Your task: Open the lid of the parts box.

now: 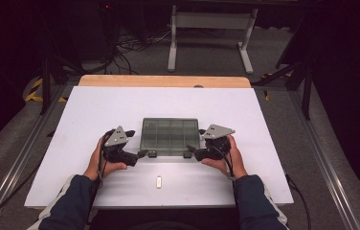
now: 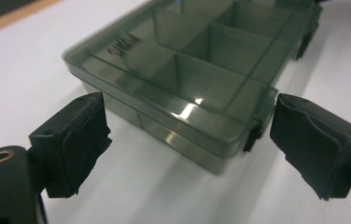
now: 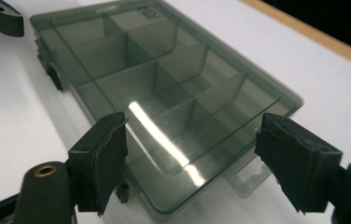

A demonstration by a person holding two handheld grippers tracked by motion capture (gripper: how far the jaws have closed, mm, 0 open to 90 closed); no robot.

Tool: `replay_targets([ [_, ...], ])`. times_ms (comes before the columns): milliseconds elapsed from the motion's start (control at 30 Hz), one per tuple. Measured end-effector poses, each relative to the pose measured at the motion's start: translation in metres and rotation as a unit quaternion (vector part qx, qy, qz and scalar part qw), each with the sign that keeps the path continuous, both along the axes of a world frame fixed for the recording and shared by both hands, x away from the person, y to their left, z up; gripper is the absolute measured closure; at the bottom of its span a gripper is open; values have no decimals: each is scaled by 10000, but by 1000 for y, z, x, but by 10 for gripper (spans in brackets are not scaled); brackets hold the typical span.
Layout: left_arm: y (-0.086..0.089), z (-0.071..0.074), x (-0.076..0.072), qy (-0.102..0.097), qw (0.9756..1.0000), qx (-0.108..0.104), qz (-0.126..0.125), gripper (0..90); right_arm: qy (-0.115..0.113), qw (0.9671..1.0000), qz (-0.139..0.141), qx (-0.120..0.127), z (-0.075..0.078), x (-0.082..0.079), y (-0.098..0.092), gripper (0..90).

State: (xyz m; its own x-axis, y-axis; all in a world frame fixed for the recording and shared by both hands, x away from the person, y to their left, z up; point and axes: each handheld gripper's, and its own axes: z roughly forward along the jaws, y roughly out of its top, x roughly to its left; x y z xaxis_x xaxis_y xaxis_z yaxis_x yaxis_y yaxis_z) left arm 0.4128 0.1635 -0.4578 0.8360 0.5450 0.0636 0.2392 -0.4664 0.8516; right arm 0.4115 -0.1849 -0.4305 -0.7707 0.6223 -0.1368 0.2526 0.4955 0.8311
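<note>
Both hand-held grippers, left (image 1: 144,154) and right (image 1: 191,151), stand spread, pinching nothing, at the compartment box's (image 1: 170,135) near-edge latches; I'd square each jaw pair first.

A lab: dark room, floor cables (image 1: 135,43), railed white table (image 1: 120,103).

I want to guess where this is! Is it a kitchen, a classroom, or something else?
Probably a lab or workshop for recording handwork. A plain white table stands on a bare floor with loose cables and metal frames behind it, the room is dark all round, and the only things set out are a clear compartment box and one small white piece.
</note>
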Motion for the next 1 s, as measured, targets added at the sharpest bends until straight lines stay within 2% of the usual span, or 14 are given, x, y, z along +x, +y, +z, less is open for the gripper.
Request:
replay_targets([
  [67, -1, -4, 0, 87, 9999, 128, -53, 142, 88, 10000, 17, -14, -1, -1, -2, 260],
  [100, -1, -4, 0, 87, 9999, 128, -53, 169, 88, 10000, 17, -14, -1, -1, -2, 260],
  [133, -1, -7, 0, 146, 9995, 294, 12, 187, 142, 9998, 79, -74, -2, -4, -7, 286],
  [267, 1, -9, 0, 196, 9990, 402, 66, 259, 243, 9995, 149, -156, -6, -6, -12, 340],
  [300, 2, -10, -1, 235, 9986, 462, 59, 284, 339, 9990, 121, -265, -9, -7, -16, 387],
  [400, 3, -10, -1, 238, 9981, 563, 70, 335, 453, 9983, 165, -314, -12, -7, -18, 429],
  [533, 4, -11, 0, 321, 9979, 556, -46, 401, 541, 9977, 233, -338, -14, -6, -18, 480],
  [600, 4, -11, 0, 344, 9977, 576, -114, 468, 552, 9974, 246, -403, -15, -7, -16, 481],
  [667, 3, -11, 0, 382, 9972, 624, -173, 486, 556, 9974, 241, -396, -15, -7, -16, 482],
  [800, 2, -12, 0, 389, 9963, 727, -255, 578, 545, 9972, 278, -435, -16, -7, -14, 508],
  [1000, 2, -12, 0, 417, 9961, 735, -254, 589, 537, 9972, 300, -430, -16, -8, -13, 511],
])
